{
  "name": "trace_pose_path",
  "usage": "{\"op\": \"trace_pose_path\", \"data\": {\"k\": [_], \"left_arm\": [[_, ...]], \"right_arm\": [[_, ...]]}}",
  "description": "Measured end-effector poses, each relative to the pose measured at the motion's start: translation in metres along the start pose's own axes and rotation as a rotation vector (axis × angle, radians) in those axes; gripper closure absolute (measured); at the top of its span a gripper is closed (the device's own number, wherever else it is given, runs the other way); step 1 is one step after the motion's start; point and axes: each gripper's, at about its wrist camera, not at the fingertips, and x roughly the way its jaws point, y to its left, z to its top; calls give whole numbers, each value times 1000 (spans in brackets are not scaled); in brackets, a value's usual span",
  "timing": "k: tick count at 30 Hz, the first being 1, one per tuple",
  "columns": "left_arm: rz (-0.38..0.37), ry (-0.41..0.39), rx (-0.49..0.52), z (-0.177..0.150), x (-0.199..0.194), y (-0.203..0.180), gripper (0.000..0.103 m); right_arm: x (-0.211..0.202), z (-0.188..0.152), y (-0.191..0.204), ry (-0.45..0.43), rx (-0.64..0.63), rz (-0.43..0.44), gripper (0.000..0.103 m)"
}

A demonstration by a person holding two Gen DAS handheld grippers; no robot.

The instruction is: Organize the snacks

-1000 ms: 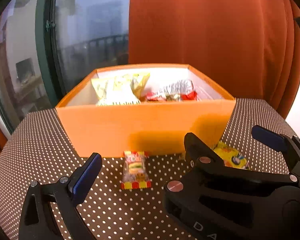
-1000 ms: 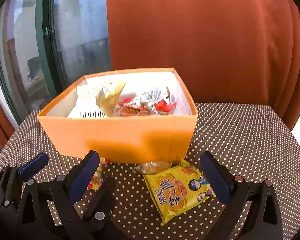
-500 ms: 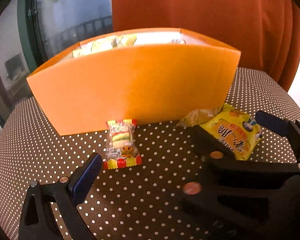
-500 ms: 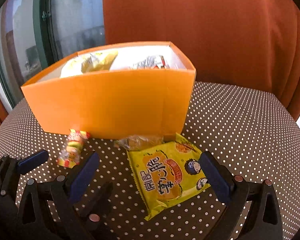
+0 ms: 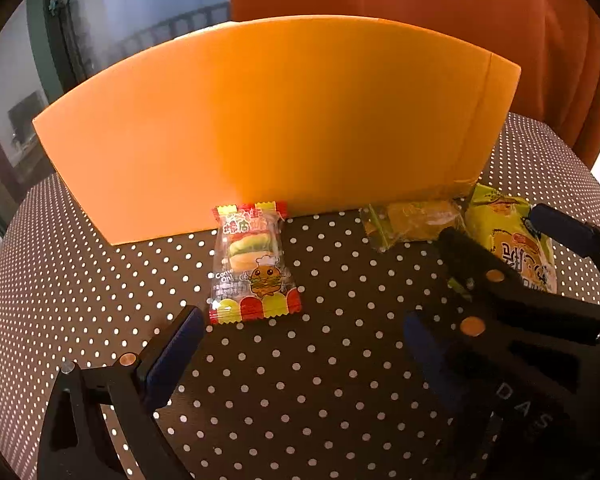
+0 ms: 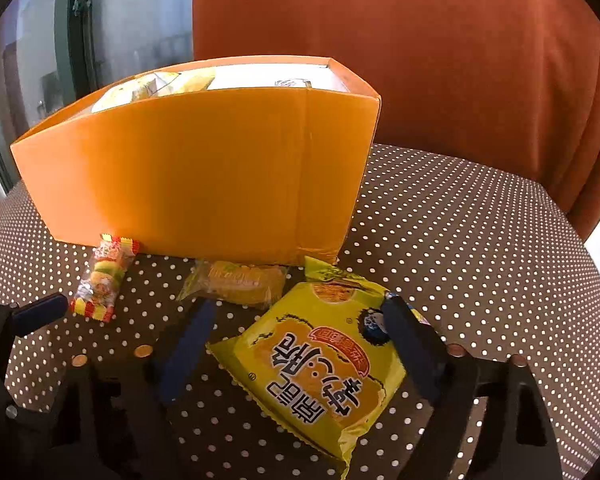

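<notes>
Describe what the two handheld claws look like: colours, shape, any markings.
Both the left claw and the right claw are matte black plastic with two tapering fingers faced in dark blue pads, joined by copper-coloured rivets. Pale letters "DAS" show on the black body. No cables or sleeves are visible.

Candy packet (image 5: 253, 264): clear wrapper, "Come On!" in white beside a cartoon burger; red Chinese characters across the top, too small to read.
Yellow bag (image 6: 320, 364): large dark Chinese characters, seen upside down; smaller red label unreadable.
Right tongs (image 5: 496, 240) body: letters "DAS", rest cut off.
</notes>
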Motion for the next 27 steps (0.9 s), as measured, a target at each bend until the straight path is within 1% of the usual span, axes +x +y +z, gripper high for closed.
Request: {"op": "trace_pose_path", "data": {"k": [1,3,4,8,11,13,14,15,18,22,23,27], "left_arm": [[2,-2,-1,1,0,0,3],[2,-5,-3,4,2,4,3],[4,-8,-4,4,2,4,3],[15,-27,-10,6,-2,12,3],[25,-47,-16,1,-11,12,3],[28,-51,-10,-2,-16,9,3],[25,-50,-6,-3,-18,8,3],[25,-49,-1,-5,-20,3,3],[37,-44,18,-7,-19,-5,3],[32,-13,13,-9,-14,-7,3],[32,-11,12,-9,-14,-7,3],[16,-3,8,-8,-14,-6,3]], "right_arm": [[-1,0,1,0,-4,-4,23],[-4,-1,5,3,-5,-2,32],[-6,-2,5,4,-5,0,34],[-14,-5,6,7,4,36,35],[-21,-7,7,2,30,39,34],[-24,-9,7,3,39,8,28],[-24,-9,6,4,44,-11,18],[-25,-11,5,1,53,-28,11],[-24,-15,-1,2,64,-34,7],[-11,-21,-6,69,98,-13,6],[-9,-22,-10,74,111,-9,4],[-1,-22,-14,104,144,29,5]]}}
